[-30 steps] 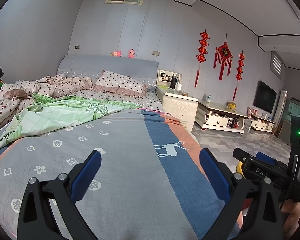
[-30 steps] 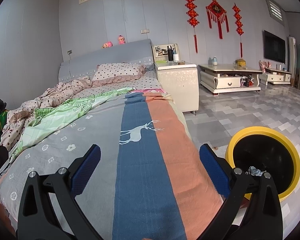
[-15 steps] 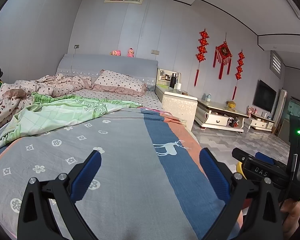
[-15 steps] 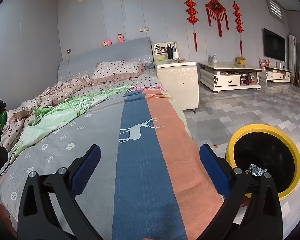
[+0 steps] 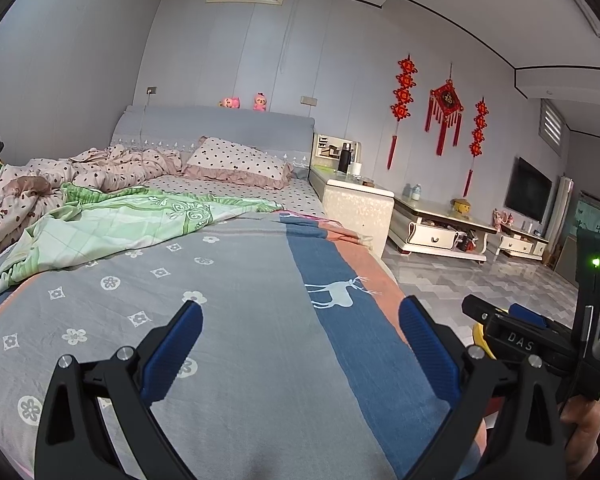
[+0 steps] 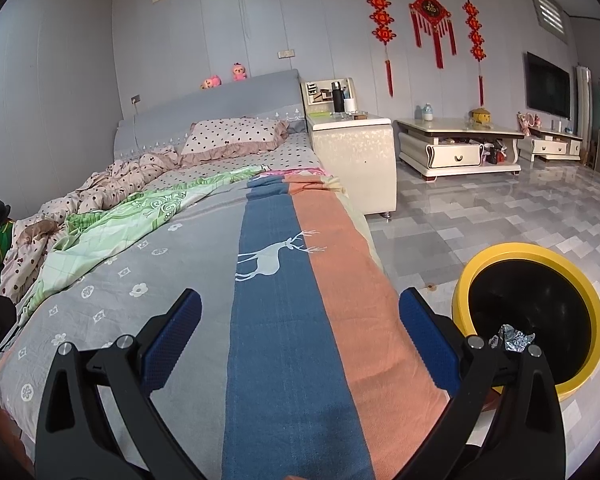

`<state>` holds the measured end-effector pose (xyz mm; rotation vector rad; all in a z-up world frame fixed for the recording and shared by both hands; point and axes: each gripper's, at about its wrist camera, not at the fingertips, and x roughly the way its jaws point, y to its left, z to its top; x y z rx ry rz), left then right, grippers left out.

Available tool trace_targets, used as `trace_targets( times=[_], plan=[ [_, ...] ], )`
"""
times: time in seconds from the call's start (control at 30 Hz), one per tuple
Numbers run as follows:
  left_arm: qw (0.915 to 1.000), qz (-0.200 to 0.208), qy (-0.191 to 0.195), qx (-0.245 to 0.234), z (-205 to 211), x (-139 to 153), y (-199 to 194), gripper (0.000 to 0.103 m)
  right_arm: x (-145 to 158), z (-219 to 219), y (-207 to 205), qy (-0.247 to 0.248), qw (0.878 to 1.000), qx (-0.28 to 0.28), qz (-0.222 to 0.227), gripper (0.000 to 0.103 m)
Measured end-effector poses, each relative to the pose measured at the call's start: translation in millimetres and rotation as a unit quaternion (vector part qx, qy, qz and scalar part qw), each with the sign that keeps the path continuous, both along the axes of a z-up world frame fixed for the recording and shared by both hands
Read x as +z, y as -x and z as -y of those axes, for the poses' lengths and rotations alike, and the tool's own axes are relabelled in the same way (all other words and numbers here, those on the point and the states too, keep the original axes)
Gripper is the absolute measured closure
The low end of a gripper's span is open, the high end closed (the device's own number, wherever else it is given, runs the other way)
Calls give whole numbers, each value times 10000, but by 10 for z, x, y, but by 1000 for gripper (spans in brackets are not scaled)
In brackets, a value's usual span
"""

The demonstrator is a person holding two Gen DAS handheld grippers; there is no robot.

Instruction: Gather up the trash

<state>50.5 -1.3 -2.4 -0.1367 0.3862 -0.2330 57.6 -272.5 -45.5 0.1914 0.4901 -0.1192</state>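
Nearest, both tools hover over the foot of the bed. The left gripper has its jaws spread wide with nothing between them, and the right gripper is the same: wide apart, empty, over the blue and orange stripes of the cover.

At about 3 o'clock from the right gripper, on the floor just beside the bed, stands the yellow bin. A crumpled piece of foil lies inside it, partly hidden behind the right finger. That is the only trash in sight, and it is already collected. In the left view the bin shows only as a sliver of yellow rim behind the other tool, at about 3 o'clock.

Farther out, the cover looks bare: no wrapper or scrap on it. At 10 o'clock lie a green quilt and a rumpled dotted blanket; anything tucked in their folds would be hidden. At 12 o'clock a pillow; at 1 o'clock a nightstand with small items too far to judge.

My reading: the task is at or near its end, with only a search of the folds and floor left.
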Motion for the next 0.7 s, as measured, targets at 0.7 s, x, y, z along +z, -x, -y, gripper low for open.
trace_targets(
  times=[0.7],
  plan=[
    [10000, -66, -11, -16, 25, -67, -31, 8, -24, 49, -8, -45, 10000, -25, -42, 8]
  ],
)
